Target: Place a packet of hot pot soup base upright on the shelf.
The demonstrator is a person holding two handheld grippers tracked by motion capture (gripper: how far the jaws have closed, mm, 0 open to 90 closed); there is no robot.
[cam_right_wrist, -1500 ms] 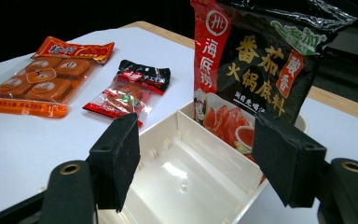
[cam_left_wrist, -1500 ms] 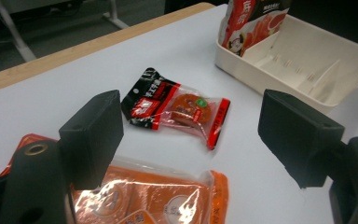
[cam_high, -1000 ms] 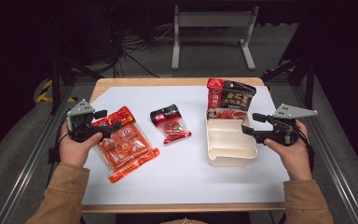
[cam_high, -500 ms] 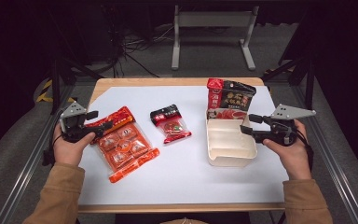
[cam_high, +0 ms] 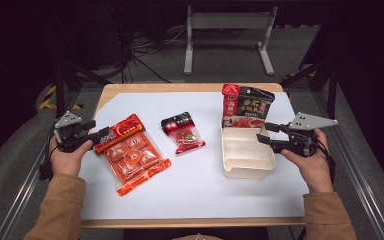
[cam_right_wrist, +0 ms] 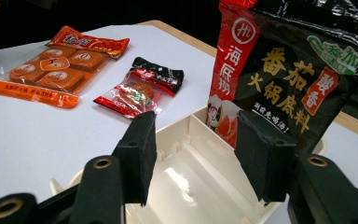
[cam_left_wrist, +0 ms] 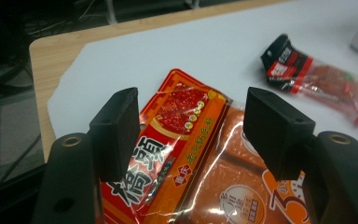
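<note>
Left gripper (cam_high: 96,136): my fingers have just been closing, still apart, straddling the header edge of the orange packet (cam_left_wrist: 186,154) flat on the table (cam_high: 200,195). Film looks light, limp, slippery; take the sealed header. Right gripper (cam_right_wrist: 193,154): fingers closing too, apart over the tray (cam_high: 244,155) rim.

Right gripper (cam_right_wrist: 193,158) rose from six o'clock with its two black jaws apart, having just been closing, with the bare interior of the cream divided box (cam_right_wrist: 186,177) between them (pads touching nothing). A red-and-black sauce pouch (cam_right_wrist: 289,79) stood upright at the box's far end, toward one o'clock. On the white table (cam_right_wrist: 37,135), a small red-and-black packet (cam_right_wrist: 142,93) lay at eleven o'clock, an orange multipack (cam_right_wrist: 58,63) at ten o'clock.
</note>
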